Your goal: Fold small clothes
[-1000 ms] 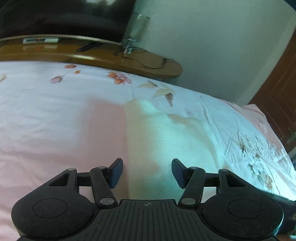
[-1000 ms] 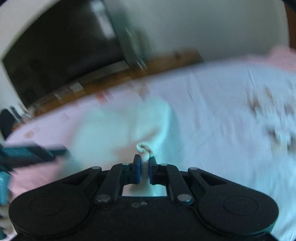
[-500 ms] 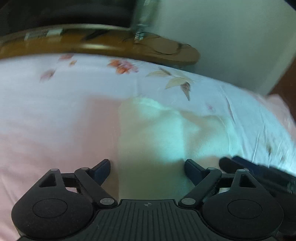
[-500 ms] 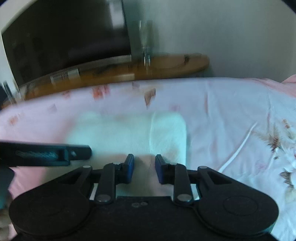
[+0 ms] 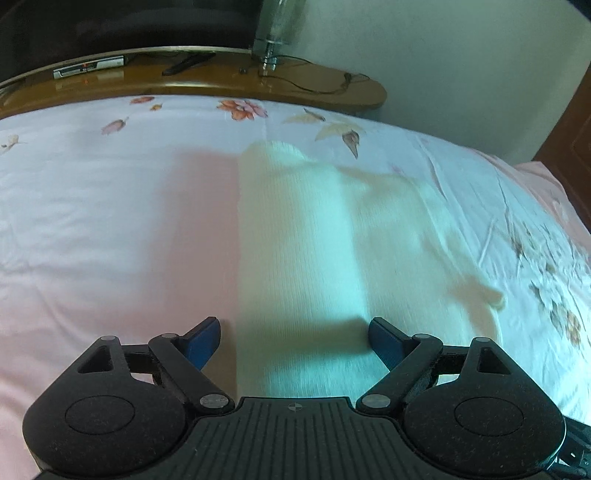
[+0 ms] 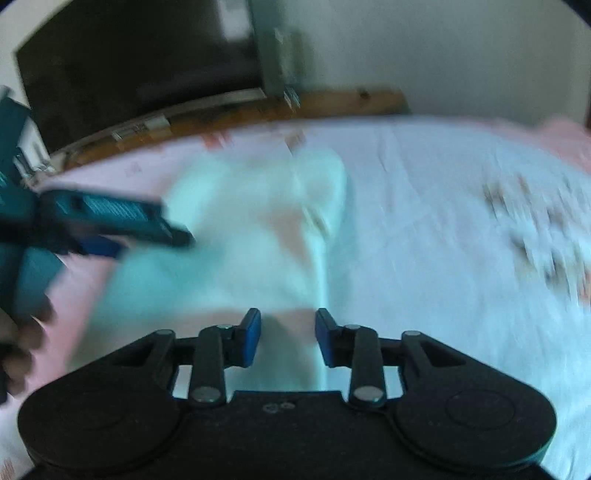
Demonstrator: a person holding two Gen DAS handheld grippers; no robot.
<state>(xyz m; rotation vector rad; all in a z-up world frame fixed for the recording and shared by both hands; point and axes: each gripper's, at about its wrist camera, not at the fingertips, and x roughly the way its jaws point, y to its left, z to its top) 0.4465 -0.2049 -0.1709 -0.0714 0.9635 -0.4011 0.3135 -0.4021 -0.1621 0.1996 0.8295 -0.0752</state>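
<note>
A small white ribbed garment (image 5: 314,251) lies flat on the pink floral bed sheet (image 5: 110,229), folded lengthwise with a straight left edge. My left gripper (image 5: 293,341) hovers over its near end, open wide, nothing pinched. In the blurred right wrist view the same garment (image 6: 236,258) spreads ahead, and my right gripper (image 6: 288,332) is above its near edge with jaws opening and nothing pressed between the pads. The left gripper (image 6: 155,225) shows there as a dark shape at the left, held by a person's hand (image 6: 18,347).
A curved wooden shelf (image 5: 221,81) runs along the bed's far side, carrying a small box, a cable and a glass vase (image 5: 277,29). A dark screen (image 6: 129,66) stands behind it. A brown wooden door (image 5: 569,125) is at the right.
The right gripper let go of the pinched garment edge and its jaws spread apart. The left gripper's jaws widened. The garment now lies flatter, folded over.
</note>
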